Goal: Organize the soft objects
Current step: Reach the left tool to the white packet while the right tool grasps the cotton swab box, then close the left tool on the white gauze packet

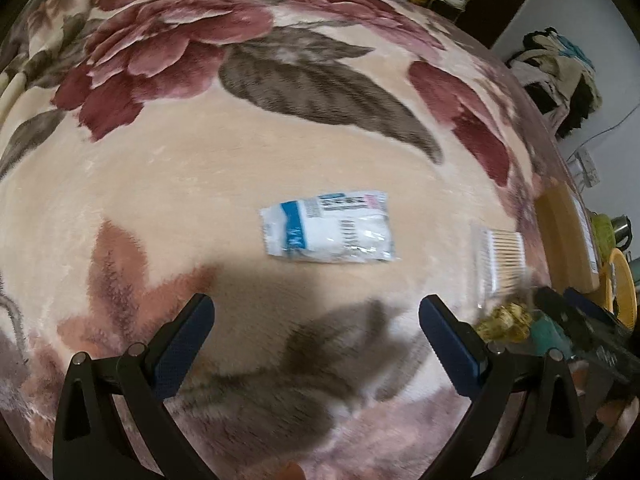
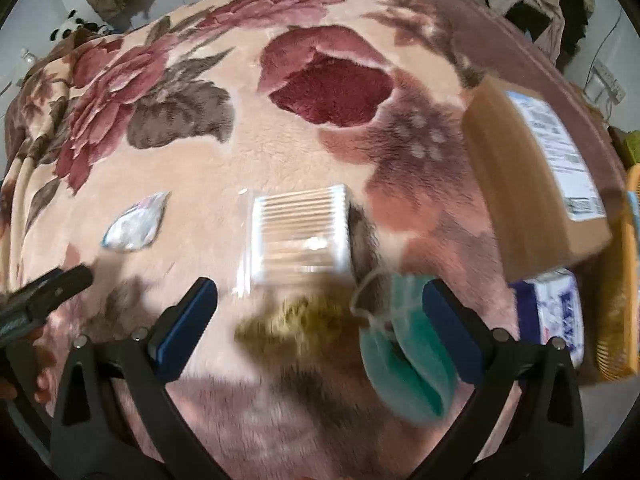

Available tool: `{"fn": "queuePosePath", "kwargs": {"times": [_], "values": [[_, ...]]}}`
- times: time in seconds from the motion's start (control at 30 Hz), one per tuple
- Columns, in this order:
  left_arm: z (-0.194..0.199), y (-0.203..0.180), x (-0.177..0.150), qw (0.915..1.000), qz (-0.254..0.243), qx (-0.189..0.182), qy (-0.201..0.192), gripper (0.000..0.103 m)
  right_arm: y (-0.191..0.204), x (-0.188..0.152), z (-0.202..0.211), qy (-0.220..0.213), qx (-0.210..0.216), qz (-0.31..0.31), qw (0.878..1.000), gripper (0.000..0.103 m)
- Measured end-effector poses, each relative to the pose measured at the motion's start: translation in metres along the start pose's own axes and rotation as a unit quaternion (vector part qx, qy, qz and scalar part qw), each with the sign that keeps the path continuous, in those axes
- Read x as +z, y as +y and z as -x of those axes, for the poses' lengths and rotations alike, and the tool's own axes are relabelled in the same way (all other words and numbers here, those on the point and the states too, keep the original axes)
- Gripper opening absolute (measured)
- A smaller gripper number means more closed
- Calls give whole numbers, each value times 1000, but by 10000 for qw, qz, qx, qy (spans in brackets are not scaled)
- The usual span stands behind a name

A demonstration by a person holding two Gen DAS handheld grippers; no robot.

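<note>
Only right wrist: cardboard box (image 2: 524, 184), tissue pack (image 2: 556, 312)

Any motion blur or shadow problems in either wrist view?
Left wrist: white packet fairly sharp, cotton swab pack and right edge smeared; dark shadow between the open left hand-held gripper fingers. Right wrist: heavier blur on the yellow-green fuzzy item, teal cloth and cardboard box.

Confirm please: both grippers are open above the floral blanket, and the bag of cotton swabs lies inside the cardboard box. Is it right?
Not quite. The bag of cotton swabs lies on the floral blanket, beside the cardboard box, as the right wrist view shows. Both grippers, left and right, are open.
</note>
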State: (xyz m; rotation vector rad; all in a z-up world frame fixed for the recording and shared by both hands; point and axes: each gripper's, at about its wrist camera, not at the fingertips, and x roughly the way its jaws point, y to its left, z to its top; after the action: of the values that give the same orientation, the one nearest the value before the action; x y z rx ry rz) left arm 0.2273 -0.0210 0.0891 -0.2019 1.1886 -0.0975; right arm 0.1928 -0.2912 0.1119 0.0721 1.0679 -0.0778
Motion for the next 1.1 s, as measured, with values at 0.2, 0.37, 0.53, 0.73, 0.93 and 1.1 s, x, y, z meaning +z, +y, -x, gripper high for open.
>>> {"fn": "queuePosePath", "kwargs": {"times": [0.2,0.37,0.53,0.73,0.93,1.1], "values": [[-9,19,8,9999,106,65,29,102,6,22,-39,148,-141,-72,9998,103],[-14,33,12,9998,183,69,47,102,8,26,-67,522,115,-124,9985,103],[-18,39,12,9997,209,99,79,102,16,19,-69,387,62,-3,9992,89],[-22,33,18,9999,150,13,52,102,17,8,-52,205,168,67,9996,74],[-33,10,34,9998,107,-131,85,102,27,0,-47,192,366,295,9987,74],[-53,-13,48,9997,-37,-30,220,102,30,1,-50,190,467,255,9984,75]]}}
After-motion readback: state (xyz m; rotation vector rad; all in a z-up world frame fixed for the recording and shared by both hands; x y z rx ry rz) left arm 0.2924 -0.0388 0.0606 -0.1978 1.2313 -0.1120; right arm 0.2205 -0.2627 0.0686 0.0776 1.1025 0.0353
